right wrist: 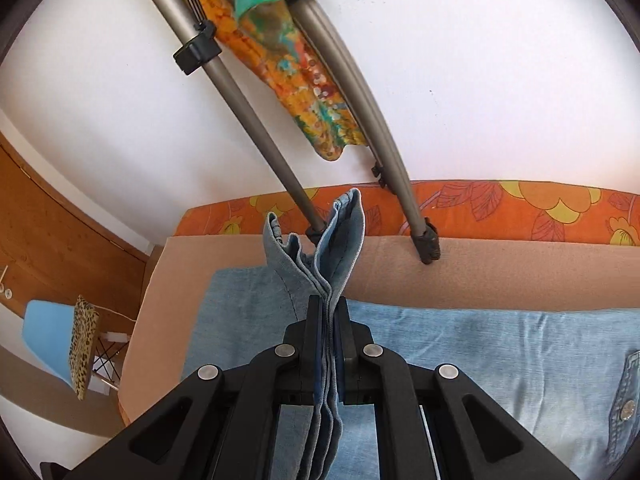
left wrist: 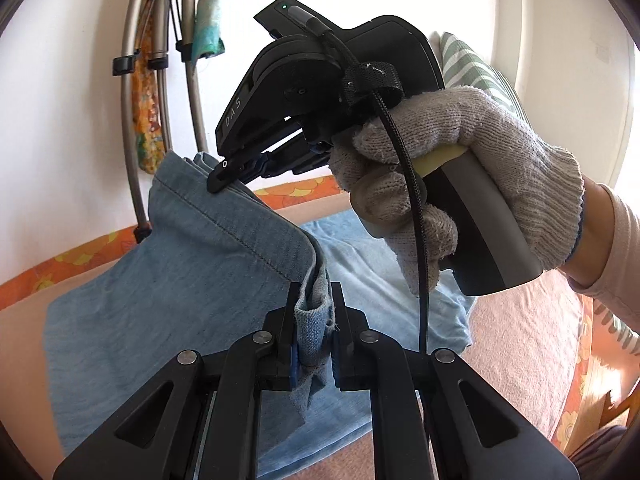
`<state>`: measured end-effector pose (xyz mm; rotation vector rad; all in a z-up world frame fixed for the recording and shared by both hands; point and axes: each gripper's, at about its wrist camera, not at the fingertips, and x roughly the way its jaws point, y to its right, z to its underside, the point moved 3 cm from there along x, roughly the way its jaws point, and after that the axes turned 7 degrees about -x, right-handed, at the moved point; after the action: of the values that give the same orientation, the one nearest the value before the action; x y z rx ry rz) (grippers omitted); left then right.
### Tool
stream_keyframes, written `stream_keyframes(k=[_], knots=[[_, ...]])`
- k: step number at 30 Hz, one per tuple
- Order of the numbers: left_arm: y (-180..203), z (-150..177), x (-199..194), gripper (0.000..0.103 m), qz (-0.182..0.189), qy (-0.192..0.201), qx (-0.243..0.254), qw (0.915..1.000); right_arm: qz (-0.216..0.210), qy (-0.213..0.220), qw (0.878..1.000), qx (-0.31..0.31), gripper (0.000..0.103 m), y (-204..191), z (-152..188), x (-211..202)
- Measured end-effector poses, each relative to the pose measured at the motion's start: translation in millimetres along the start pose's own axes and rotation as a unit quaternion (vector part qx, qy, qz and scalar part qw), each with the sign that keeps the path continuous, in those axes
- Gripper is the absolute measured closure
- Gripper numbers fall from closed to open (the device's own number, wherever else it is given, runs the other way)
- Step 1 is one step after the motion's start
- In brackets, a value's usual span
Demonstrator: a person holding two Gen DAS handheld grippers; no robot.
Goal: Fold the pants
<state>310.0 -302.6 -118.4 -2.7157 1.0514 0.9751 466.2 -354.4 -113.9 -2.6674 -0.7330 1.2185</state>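
**Both tools clamped on denim above the bed**

The bed (right wrist: 500,264), under a tan cover with an orange flowered edge (right wrist: 520,204), carries the light blue pants (right wrist: 480,344); their far ends run out of both views. A white wall (right wrist: 500,80) backs it, with grey metal tubes (right wrist: 256,128) and patterned cloth (right wrist: 304,80) leaning there.

The left tool (left wrist: 314,312) is closed tight on a bunched hem, raising the fabric. The right tool (right wrist: 330,320) is shut on several stacked denim layers; in the left view a gloved hand (left wrist: 460,168) grips it. A metal button (right wrist: 627,410) shows at the right view's edge.
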Motion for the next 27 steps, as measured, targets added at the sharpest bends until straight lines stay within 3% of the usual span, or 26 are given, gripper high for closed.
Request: stream_keyframes(k=[17,27], knots=[[140.6,-13.6,89.3,0.093,0.079,-0.026,0.066,0.9944,0.051,0.046,0.994,0.08,0.103,172.4,41.6,-103.1],[156.0,-2.9,140.2,0.093,0.099,-0.063,0.058,0.9914,0.055,0.038,0.993,0.1,0.103,227.5,73.4,-107.4]])
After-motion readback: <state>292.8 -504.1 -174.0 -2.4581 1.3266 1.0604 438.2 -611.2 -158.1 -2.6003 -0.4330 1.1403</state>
